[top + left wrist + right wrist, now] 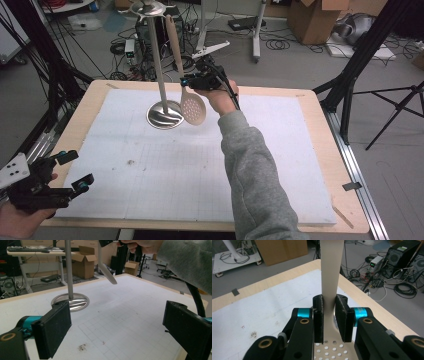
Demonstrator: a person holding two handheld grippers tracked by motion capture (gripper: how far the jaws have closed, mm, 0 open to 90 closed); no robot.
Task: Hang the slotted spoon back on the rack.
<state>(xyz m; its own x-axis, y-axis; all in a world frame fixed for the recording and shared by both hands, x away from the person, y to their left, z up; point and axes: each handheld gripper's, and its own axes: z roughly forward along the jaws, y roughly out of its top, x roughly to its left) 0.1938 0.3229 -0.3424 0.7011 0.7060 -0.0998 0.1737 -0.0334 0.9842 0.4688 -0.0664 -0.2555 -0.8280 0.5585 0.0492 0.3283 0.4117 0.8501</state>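
My right gripper (pixel 328 315) clamps slotted spatula (pixel 192 106) neck, frame centre, beside stand (pixel 164 116); left gripper (pixel 70 172) lower left, jaws wide, empty.

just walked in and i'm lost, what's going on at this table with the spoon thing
A person holds a gripper in each hand. The right gripper is shut on the neck of a beige slotted spoon, just above its perforated head, holding it handle-up beside a metal stand with a round base on the white mat. The spoon's head hangs close over the mat next to the base. The left gripper waits open at the near left corner, holding nothing.
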